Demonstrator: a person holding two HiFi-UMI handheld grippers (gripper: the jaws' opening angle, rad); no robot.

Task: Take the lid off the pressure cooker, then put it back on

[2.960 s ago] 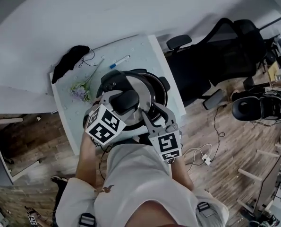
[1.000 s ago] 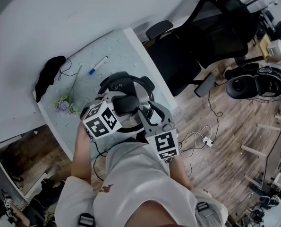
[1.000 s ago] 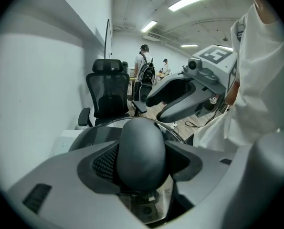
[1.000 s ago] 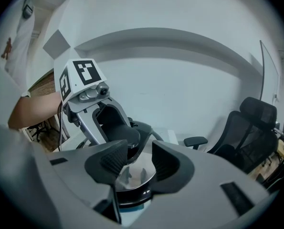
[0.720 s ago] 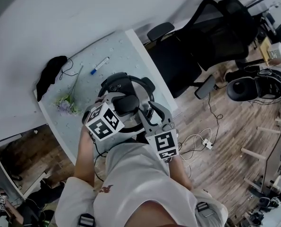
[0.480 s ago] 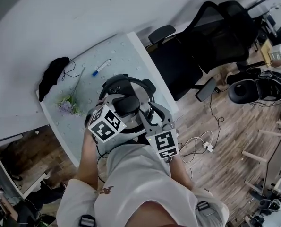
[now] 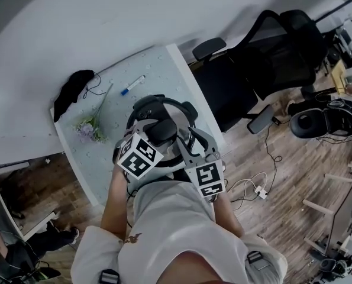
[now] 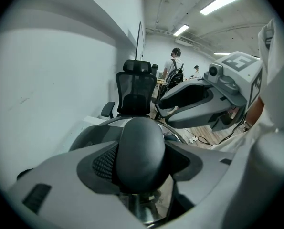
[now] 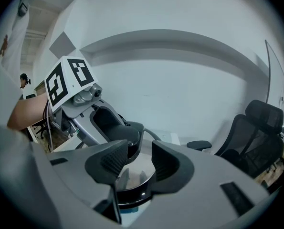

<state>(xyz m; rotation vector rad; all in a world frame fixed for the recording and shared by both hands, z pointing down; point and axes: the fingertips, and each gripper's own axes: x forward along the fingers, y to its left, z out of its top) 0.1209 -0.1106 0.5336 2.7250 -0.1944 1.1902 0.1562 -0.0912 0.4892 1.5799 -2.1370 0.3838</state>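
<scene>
The pressure cooker stands on the pale table, its steel lid on top. My left gripper is shut on the lid's black knob. In the left gripper view both ribbed pads press on the rounded knob. My right gripper reaches over the cooker's near right rim. It is open: in the right gripper view the lid shows through the gap between its pads, and the left gripper holds the knob just beyond.
On the table lie a blue-capped marker, a small bunch of flowers and a black cloth with a cable. Black office chairs stand to the right. Cables and a plug strip lie on the wooden floor.
The left gripper has rolled about the knob, its marker cube turning. The right gripper has kept still. The head view has shifted a little.
</scene>
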